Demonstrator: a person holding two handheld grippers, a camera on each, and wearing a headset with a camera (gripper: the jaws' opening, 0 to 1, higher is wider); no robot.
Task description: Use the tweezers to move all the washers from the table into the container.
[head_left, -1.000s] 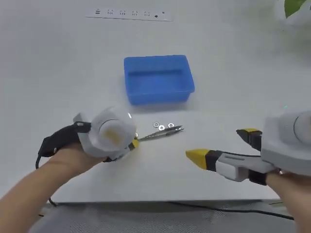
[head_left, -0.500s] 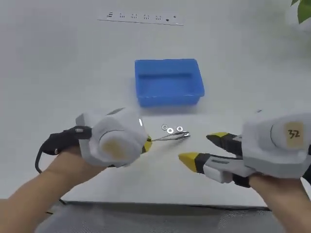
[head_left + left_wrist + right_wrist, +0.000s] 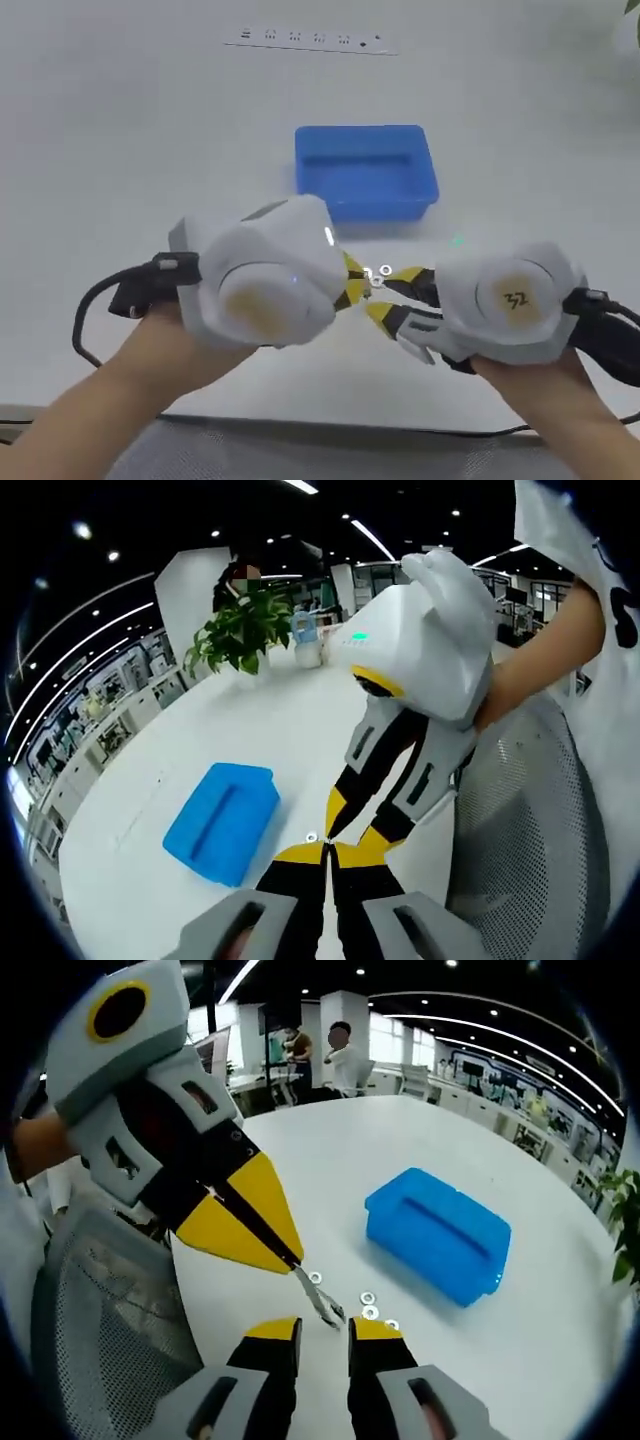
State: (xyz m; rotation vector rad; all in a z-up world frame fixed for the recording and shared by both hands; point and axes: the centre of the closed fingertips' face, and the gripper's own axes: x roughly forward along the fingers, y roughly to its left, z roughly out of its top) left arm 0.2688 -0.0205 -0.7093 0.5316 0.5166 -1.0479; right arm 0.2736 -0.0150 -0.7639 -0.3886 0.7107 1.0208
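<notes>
The left gripper has its yellow-tipped jaws pressed together, and they pinch the tweezers. In the right gripper view the left gripper comes in from 10 o'clock, and the thin metal tweezers stick out from its jaw tips toward 5 o'clock, with the points down at the white table.

The right gripper has its jaws a little spread, with an open gap between the two yellow tips. The points of the tweezers are just in front of this gap, at 12 o'clock from it. It cannot be told whether the jaws touch the tweezers.

The washers lie flat on the table. One small washer is just beside the tweezers at their 12 o'clock, and three more lie close together at 2 o'clock from the right gripper's jaws. All of them are outside the blue container.

In the head view the two grippers face each other near the front edge of the table, with the jaw tips very near to one another. The blue container stands at 12 o'clock from them, apart from the washers, and a white power strip lies far behind it, also at 12 o'clock.
</notes>
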